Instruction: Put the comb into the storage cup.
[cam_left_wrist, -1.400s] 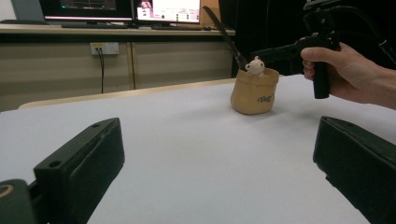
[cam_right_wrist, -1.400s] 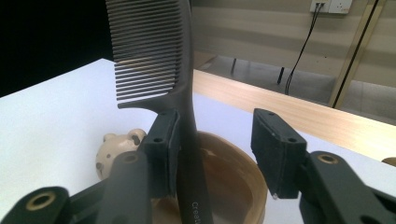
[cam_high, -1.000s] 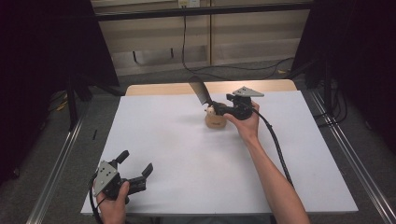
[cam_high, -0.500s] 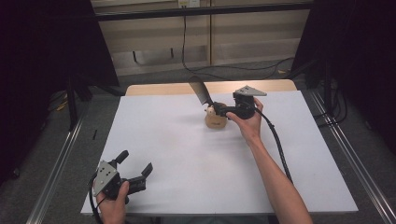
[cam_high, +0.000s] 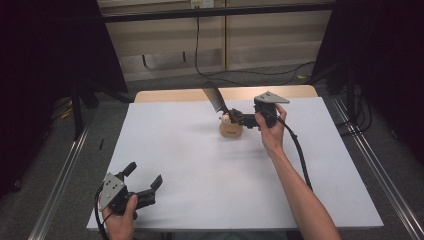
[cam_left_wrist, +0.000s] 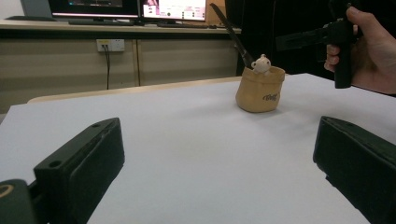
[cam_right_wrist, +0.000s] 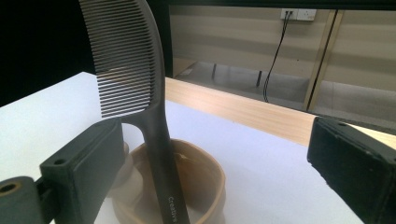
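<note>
A tan fabric pouch (cam_high: 231, 131) stands on the white table (cam_high: 200, 165) toward its far edge. A dark comb (cam_high: 215, 97) leans up out of it, beside a small white figure (cam_left_wrist: 261, 63). My right gripper (cam_high: 234, 119) reaches level over the pouch from the right. Its jaws have just been opening. In the right gripper view the comb (cam_right_wrist: 126, 56) stands between them, close by the left jaw, and neither pad presses on it. My left gripper (cam_high: 145, 175) rests open near the table's front left corner, with nothing between its jaws.
A pale wooden strip (cam_high: 175, 95) runs along the table's far edge. The right gripper's black cable (cam_high: 300, 155) trails along the forearm. Metal rails (cam_high: 60, 180) lie on the floor at both sides of the table, and dark stands rise behind.
The right gripper's jaws have spread apart off the comb's handle, and the comb stays leaning in the pouch. The left gripper has not moved.
</note>
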